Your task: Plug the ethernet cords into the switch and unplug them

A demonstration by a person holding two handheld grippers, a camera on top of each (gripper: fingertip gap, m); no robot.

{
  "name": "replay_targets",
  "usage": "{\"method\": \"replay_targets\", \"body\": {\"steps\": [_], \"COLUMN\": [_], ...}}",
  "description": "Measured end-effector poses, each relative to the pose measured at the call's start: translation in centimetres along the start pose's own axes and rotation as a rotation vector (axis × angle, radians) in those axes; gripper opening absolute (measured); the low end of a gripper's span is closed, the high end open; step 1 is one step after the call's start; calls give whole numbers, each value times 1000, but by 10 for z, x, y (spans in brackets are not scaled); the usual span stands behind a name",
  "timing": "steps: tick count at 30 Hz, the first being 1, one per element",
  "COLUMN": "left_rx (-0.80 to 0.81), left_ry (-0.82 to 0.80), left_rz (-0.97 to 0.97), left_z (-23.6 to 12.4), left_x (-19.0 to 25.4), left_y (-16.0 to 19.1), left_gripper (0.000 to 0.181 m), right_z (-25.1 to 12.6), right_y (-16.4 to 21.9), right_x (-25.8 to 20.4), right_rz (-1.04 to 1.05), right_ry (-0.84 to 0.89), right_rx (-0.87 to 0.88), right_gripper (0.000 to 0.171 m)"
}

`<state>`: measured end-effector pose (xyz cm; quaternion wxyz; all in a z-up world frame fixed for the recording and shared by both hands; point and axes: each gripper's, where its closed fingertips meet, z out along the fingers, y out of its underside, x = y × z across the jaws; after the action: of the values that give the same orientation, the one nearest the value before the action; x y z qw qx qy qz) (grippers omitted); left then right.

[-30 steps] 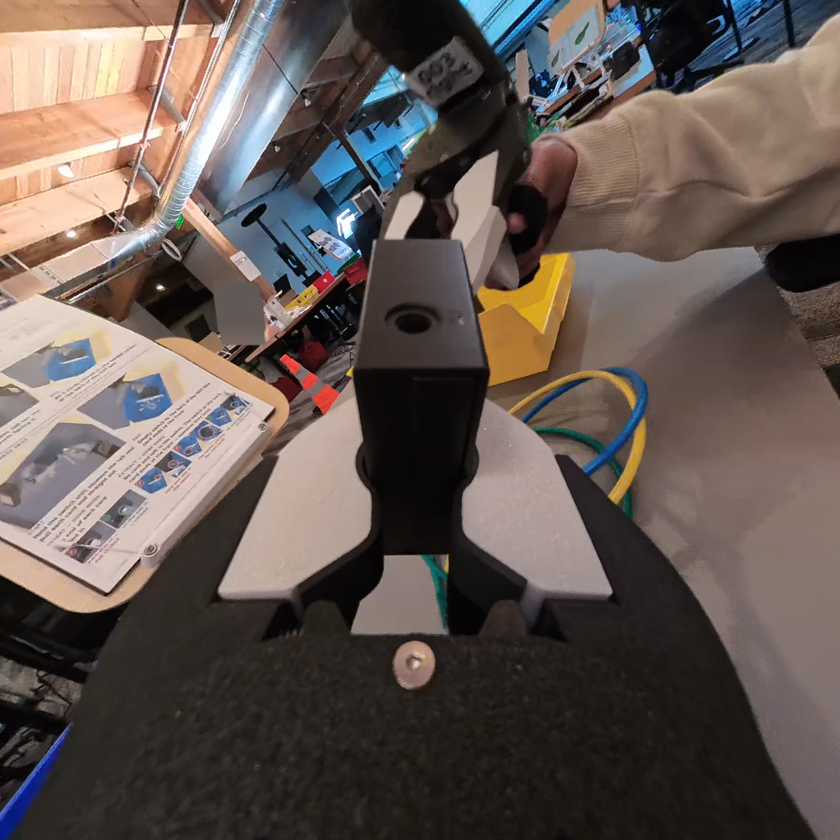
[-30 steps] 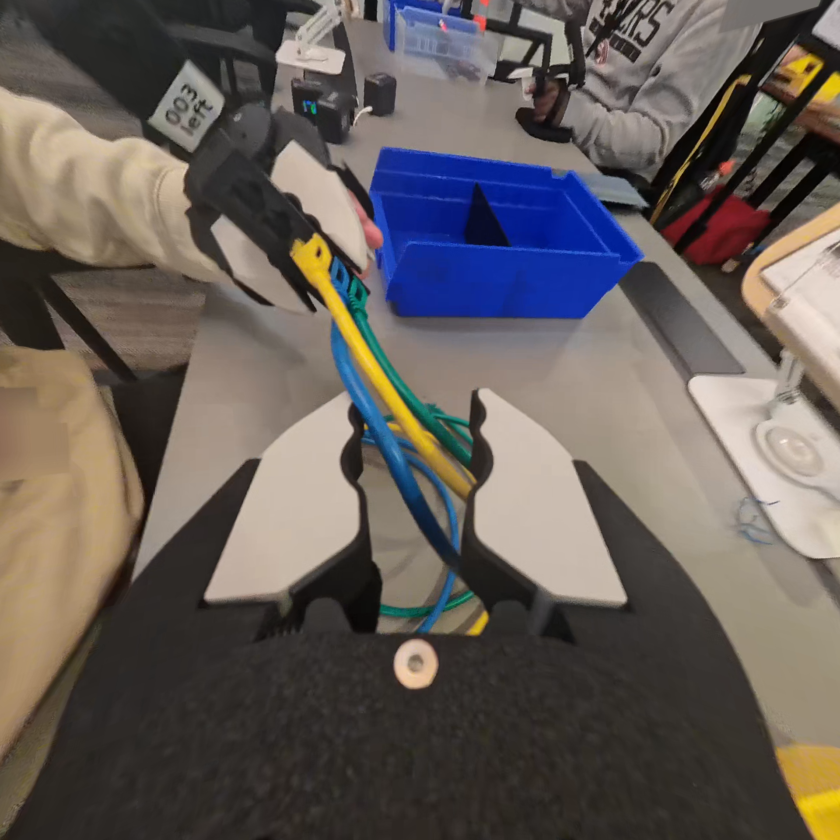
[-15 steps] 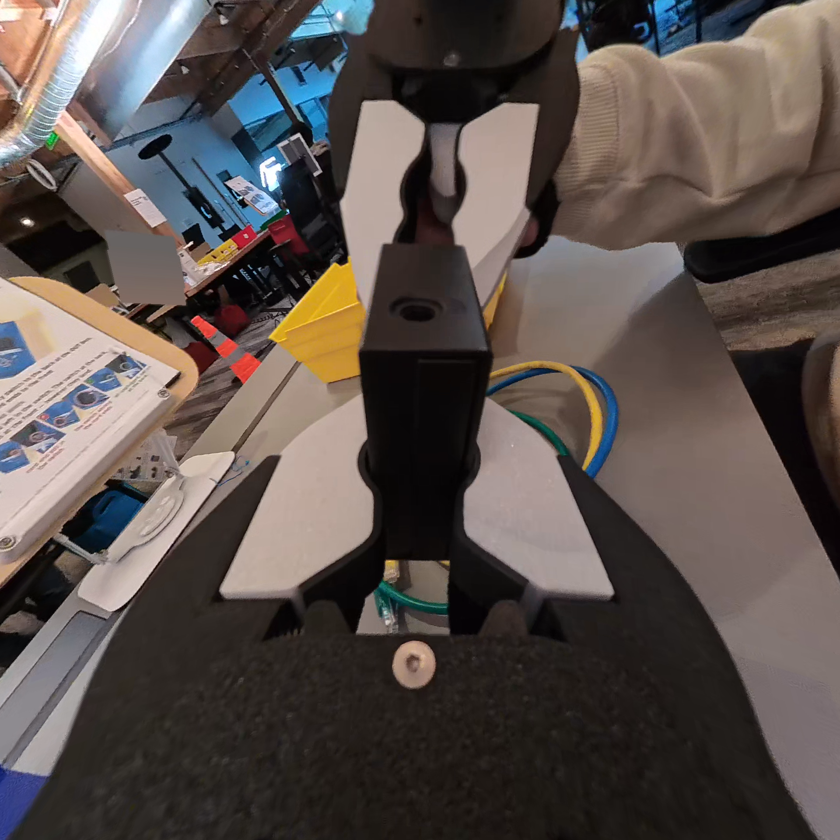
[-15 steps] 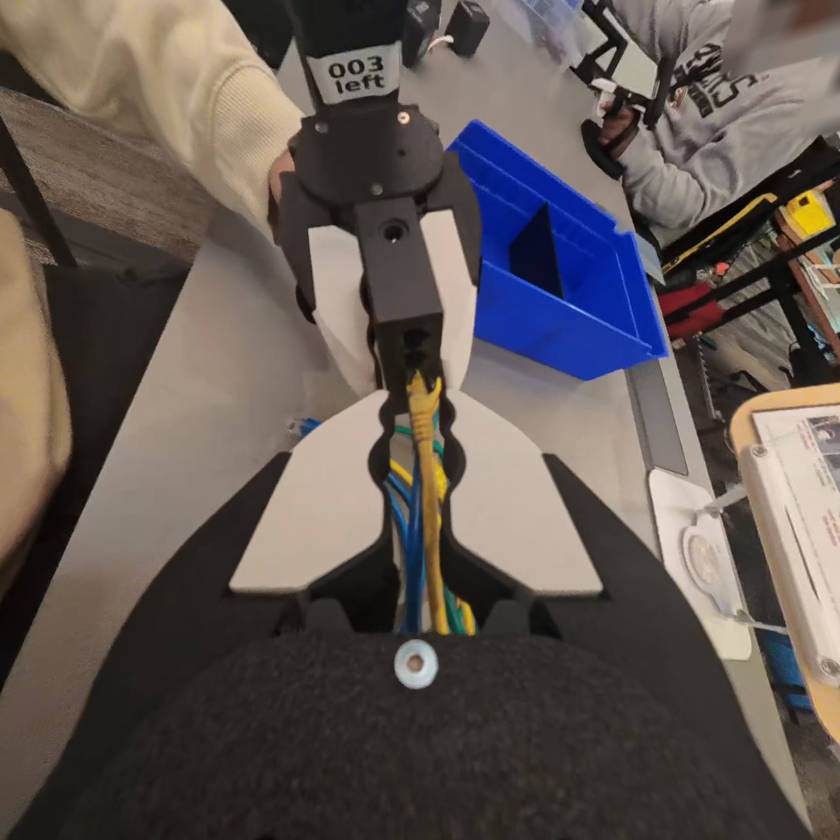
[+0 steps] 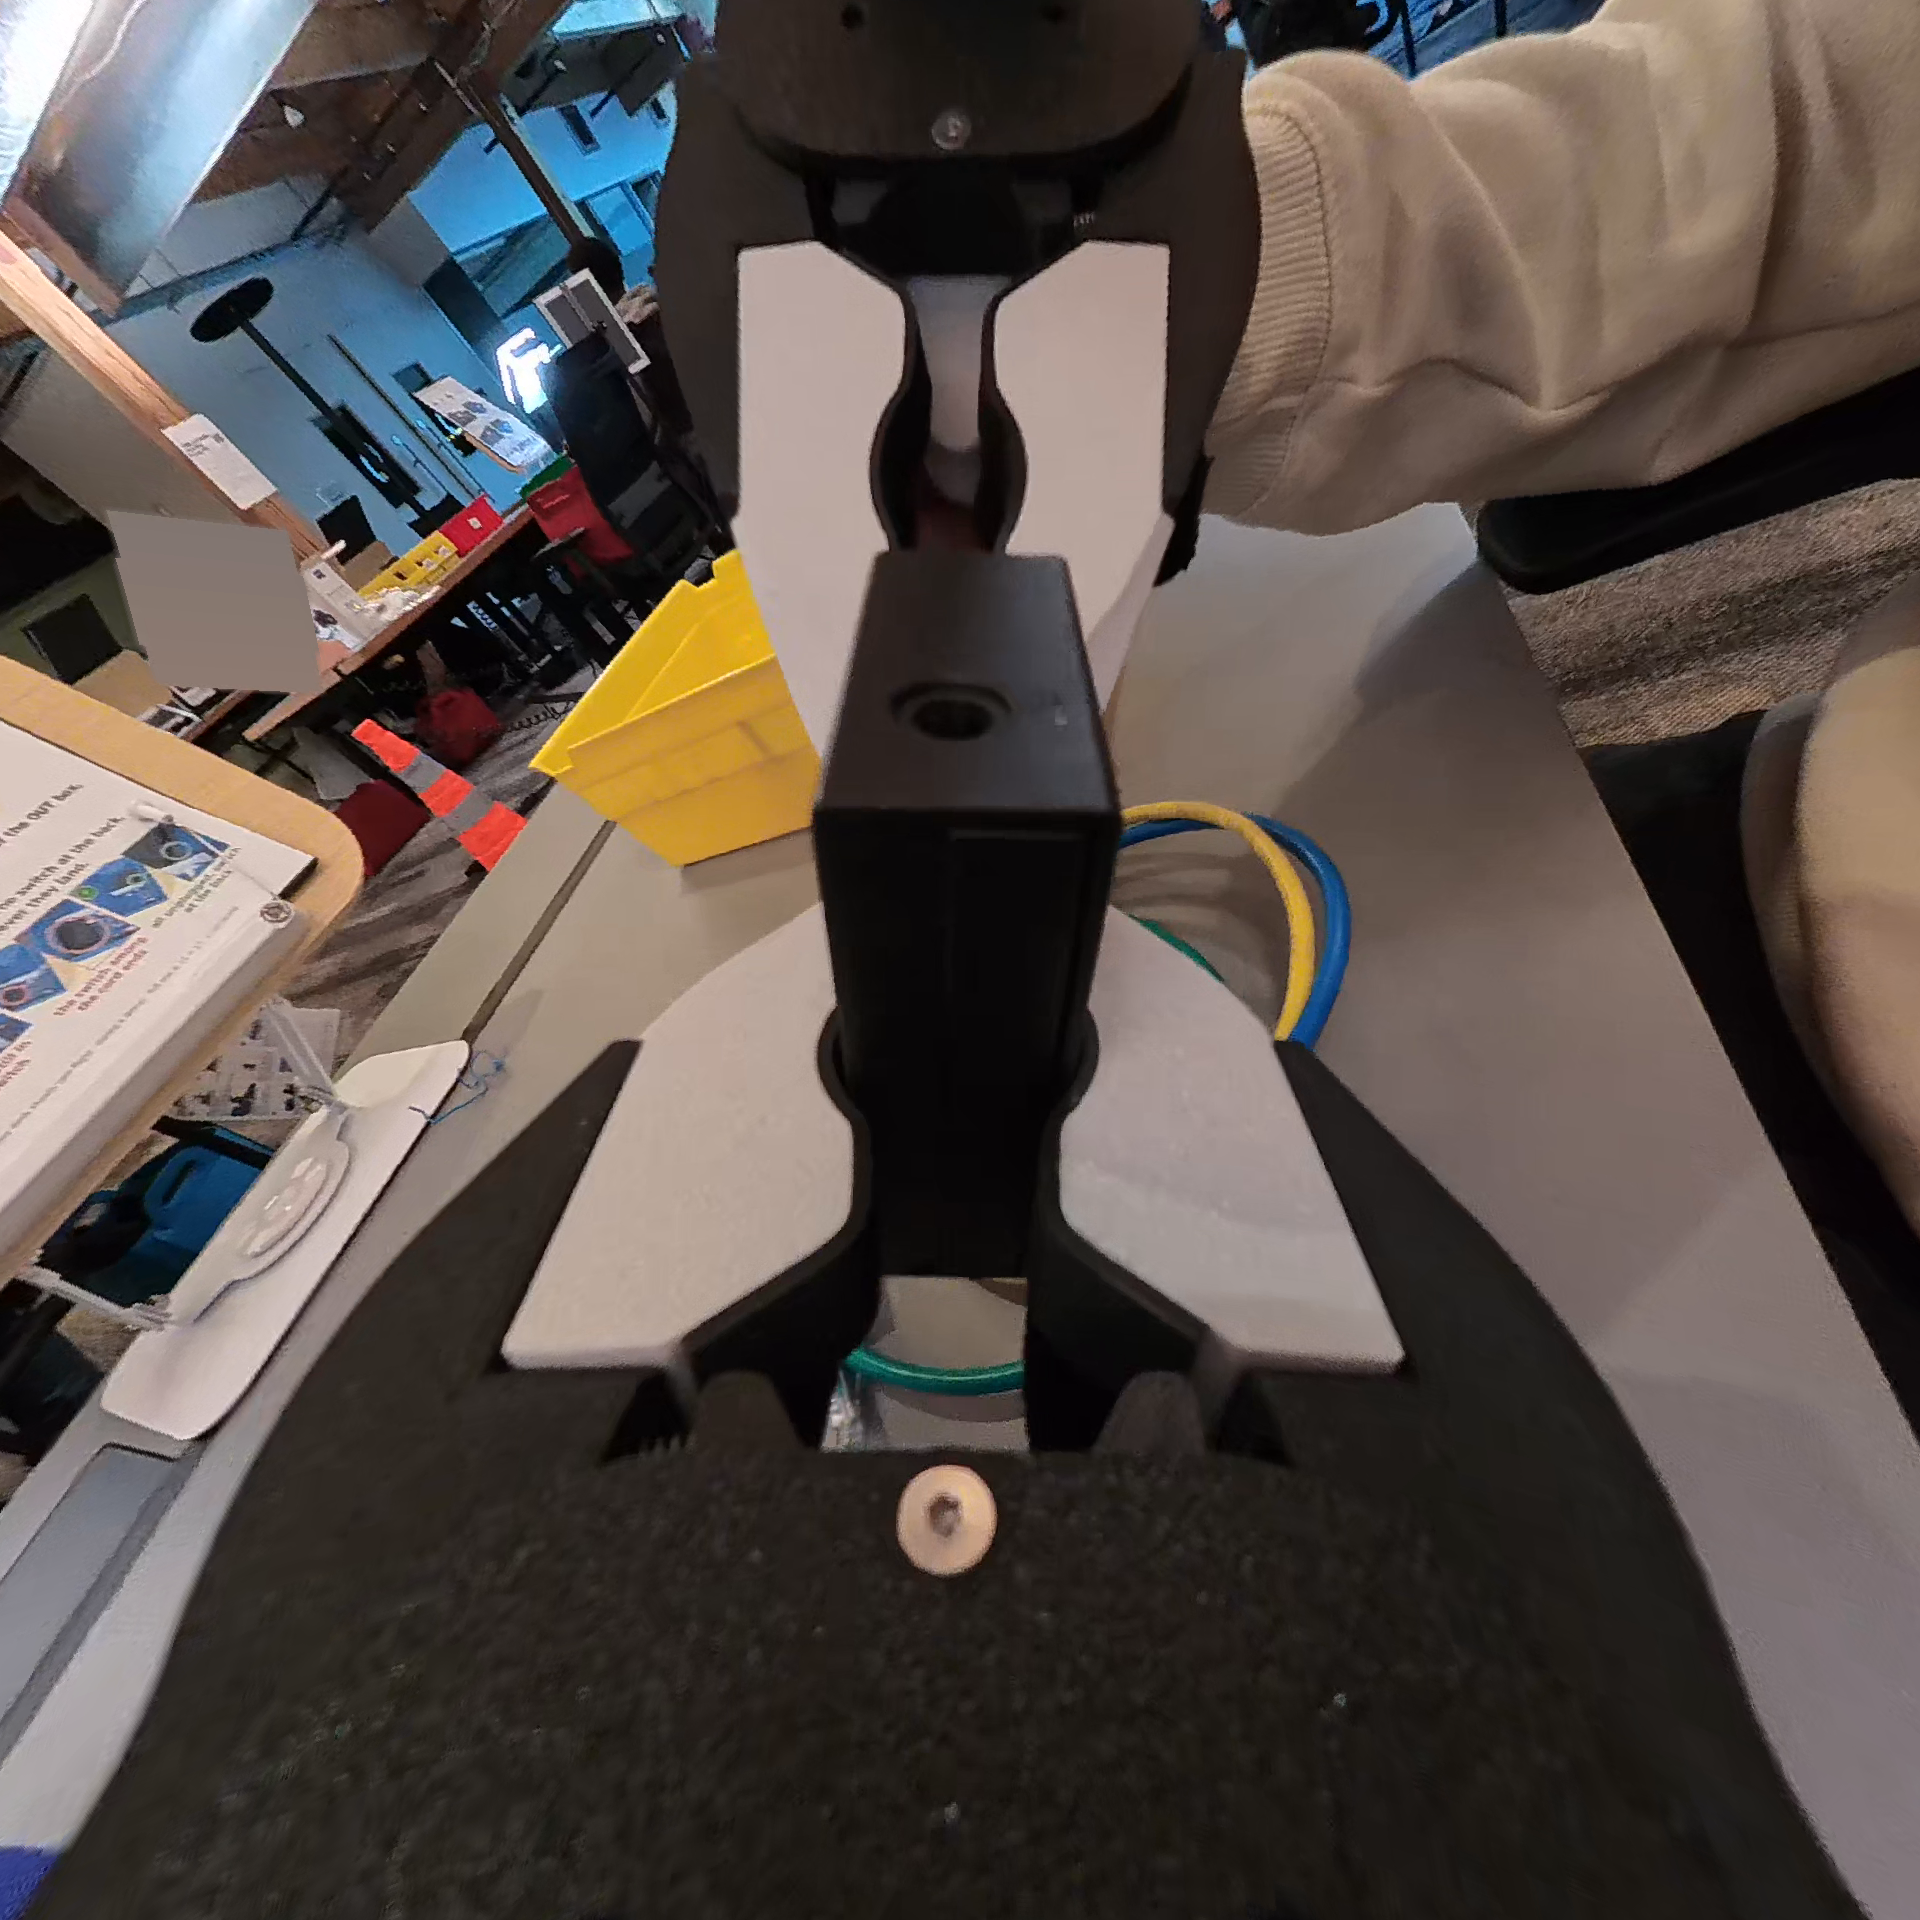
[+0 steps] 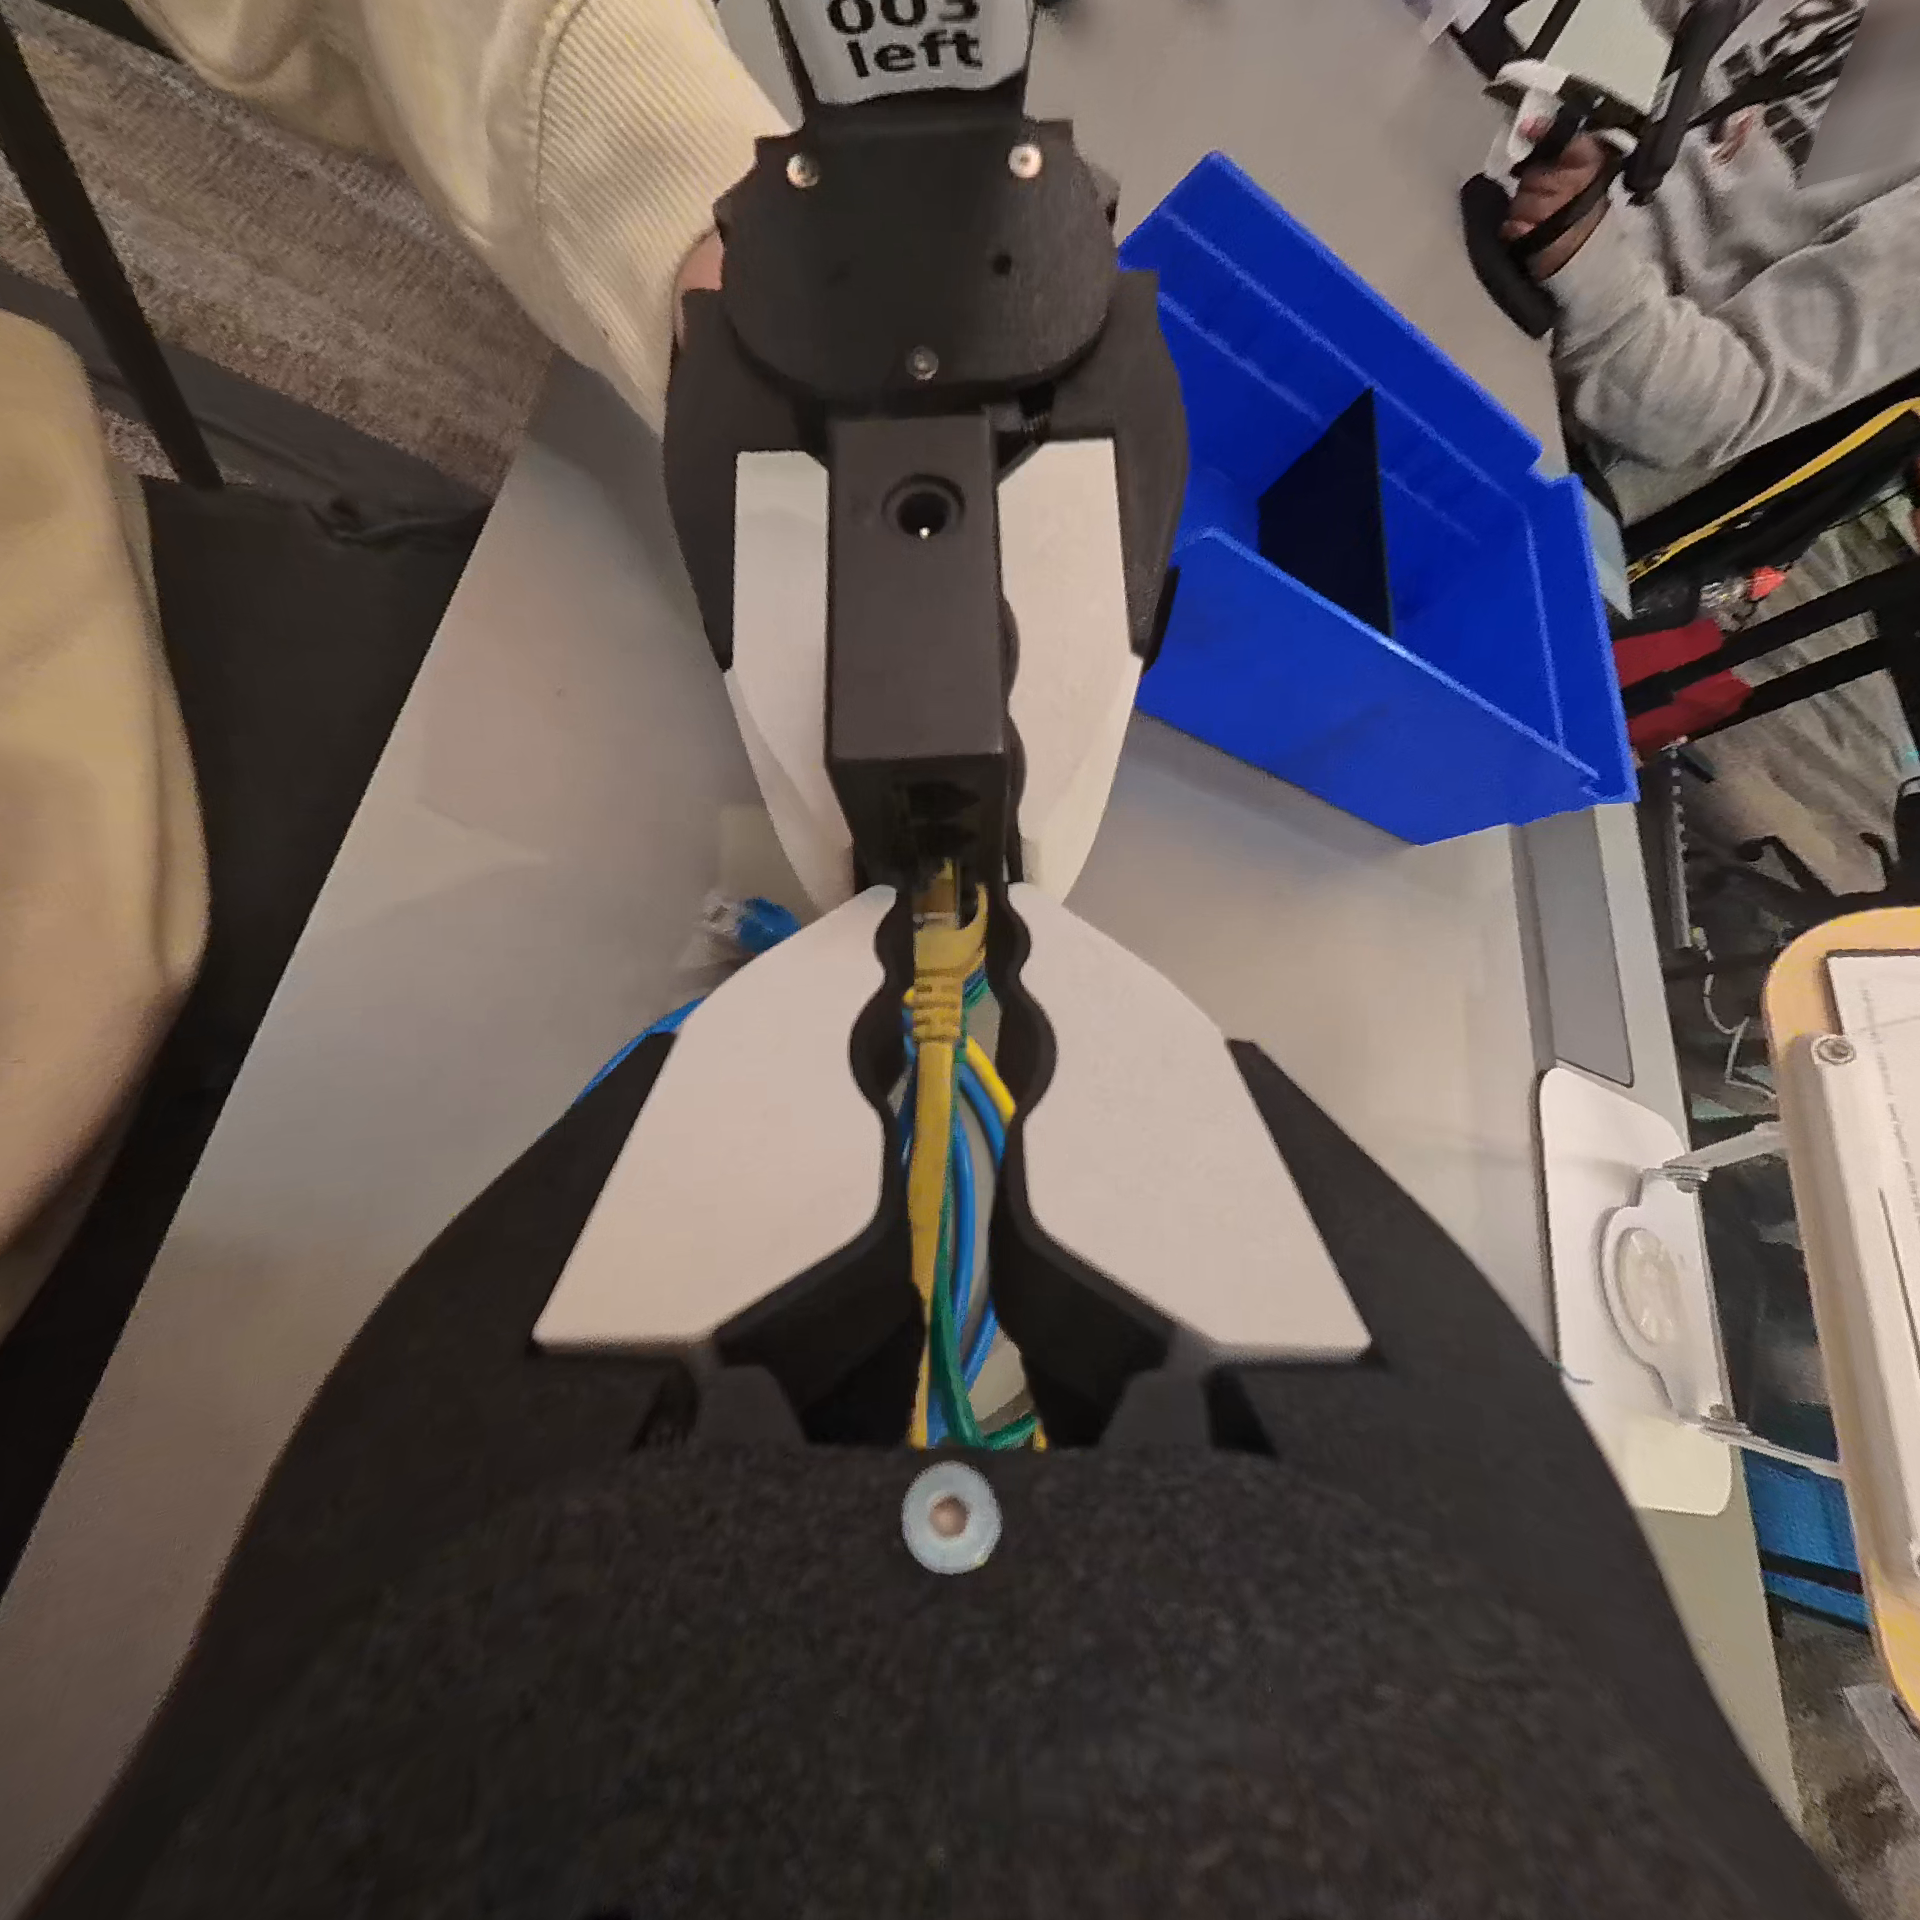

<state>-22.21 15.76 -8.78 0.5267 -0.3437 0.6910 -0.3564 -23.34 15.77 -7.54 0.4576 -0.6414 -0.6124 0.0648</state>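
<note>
My left tool squeezes the black switch, which hides my right tool's tips. That tool pinches the yellow cord, its plug at the switch's port; I can't tell how deep. Grey surface, yellow bin far left.

The switch is plain black. The cords: yellow cord, blue cord, green cord. At 2 o'clock sits a blue bin; a yellow bin shows at 10 o'clock in the left wrist view. The bench is grey.
</note>
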Motion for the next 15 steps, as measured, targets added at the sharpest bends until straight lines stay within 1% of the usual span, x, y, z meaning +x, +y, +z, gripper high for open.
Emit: {"method": "replay_targets", "body": {"steps": [6, 9, 11, 13, 15], "left_rx": [5, -12, 1, -12, -51], "left_ry": [68, 57, 29, -3, -54], "left_rz": [-36, -27, -13, 48, 188], "left_z": [1, 3, 1, 1, 2], "left_x": [4, 4, -2, -4, -5], "left_y": [4, 7, 3, -2, -7], "left_gripper": [30, 30, 30, 30, 30], "right_z": [2, 4, 3, -1, -9], "right_y": [2, 6, 1, -2, -5], "right_x": [-4, -5, 2, 3, 1], "right_rz": [-3, 30, 71, 129, 176], "right_ry": [-16, -35, -8, -47, -93], "right_rx": [-28, -25, 27, 64, 133], "right_gripper": [13, 13, 13, 14, 16]}}
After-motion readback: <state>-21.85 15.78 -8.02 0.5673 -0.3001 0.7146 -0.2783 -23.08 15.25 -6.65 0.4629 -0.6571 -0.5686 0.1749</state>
